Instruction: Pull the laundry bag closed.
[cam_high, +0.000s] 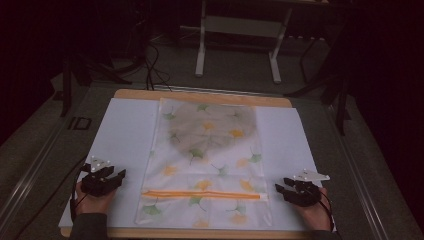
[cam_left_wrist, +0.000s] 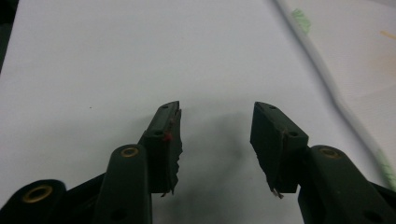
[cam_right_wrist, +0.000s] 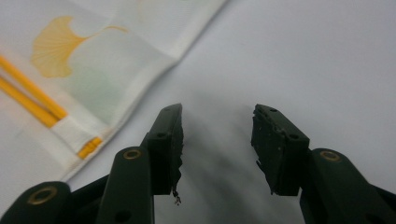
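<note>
Both the left hand-held gripper and right hand-held gripper rest open and empty beside the white ginkgo-leaf-printed zippered fabric pouch lying flat on the table, whose thin cloth could bunch or slip if pinched unevenly.

Dim lab or workshop; white metal desk frame top centre; cables trailing over grey floor upper left.

Pouch: thin translucent cloth, matt, printed ginkgo leaves, stitched hem, orange zip strip looks smooth plastic. White sheet under it is matt and smooth, paper-like; bench edge is bare light wood. Left gripper and right gripper: matt black plastic, brass-coloured rivets, finger pads frayed and rough at the edges.
</note>
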